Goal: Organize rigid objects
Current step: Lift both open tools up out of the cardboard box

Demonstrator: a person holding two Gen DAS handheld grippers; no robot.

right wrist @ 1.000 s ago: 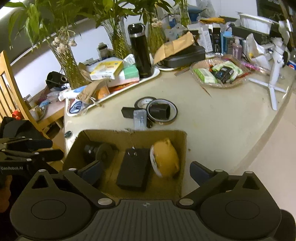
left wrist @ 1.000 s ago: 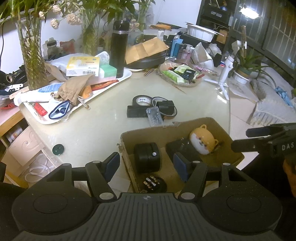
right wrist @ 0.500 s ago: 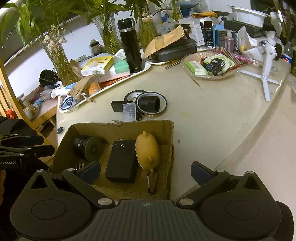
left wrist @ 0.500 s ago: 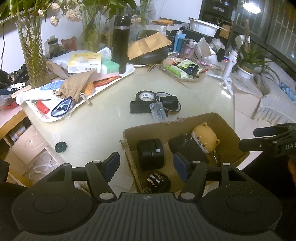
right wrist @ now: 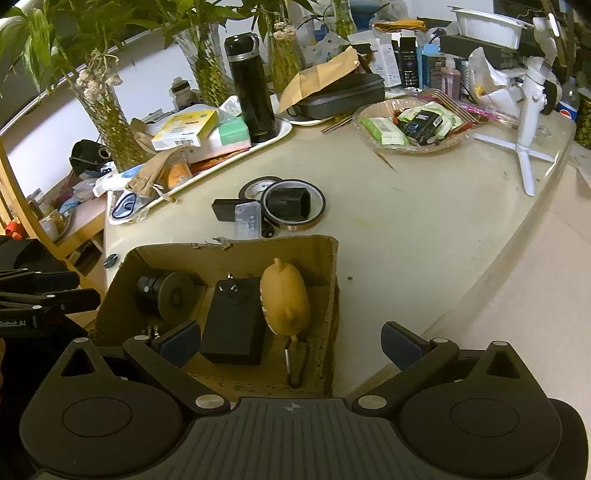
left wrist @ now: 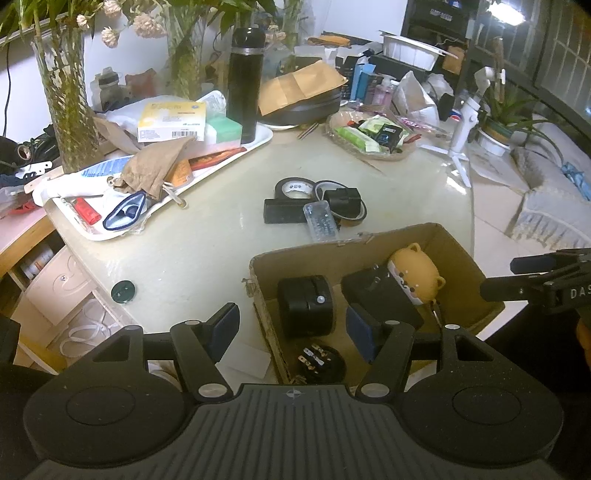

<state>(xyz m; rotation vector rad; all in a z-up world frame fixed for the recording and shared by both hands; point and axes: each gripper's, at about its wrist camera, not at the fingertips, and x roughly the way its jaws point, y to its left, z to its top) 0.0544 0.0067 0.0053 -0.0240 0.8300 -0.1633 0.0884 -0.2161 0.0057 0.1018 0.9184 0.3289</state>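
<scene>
Cluttered table (left wrist: 207,254), tape rolls (left wrist: 295,189) beyond box (left wrist: 458,245)

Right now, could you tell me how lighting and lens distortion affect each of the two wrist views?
Left wrist view: a bright lamp blows out at top right, the table shows soft glare, and its edges bow. Right wrist view: dimmer and evener, the cardboard box interior shadowed, the tripod bent near the rim.

Lived-in home, cluttered round table (left wrist: 207,254), flower vases (left wrist: 66,103), snack basket (left wrist: 369,136), sofa (left wrist: 554,206)
</scene>
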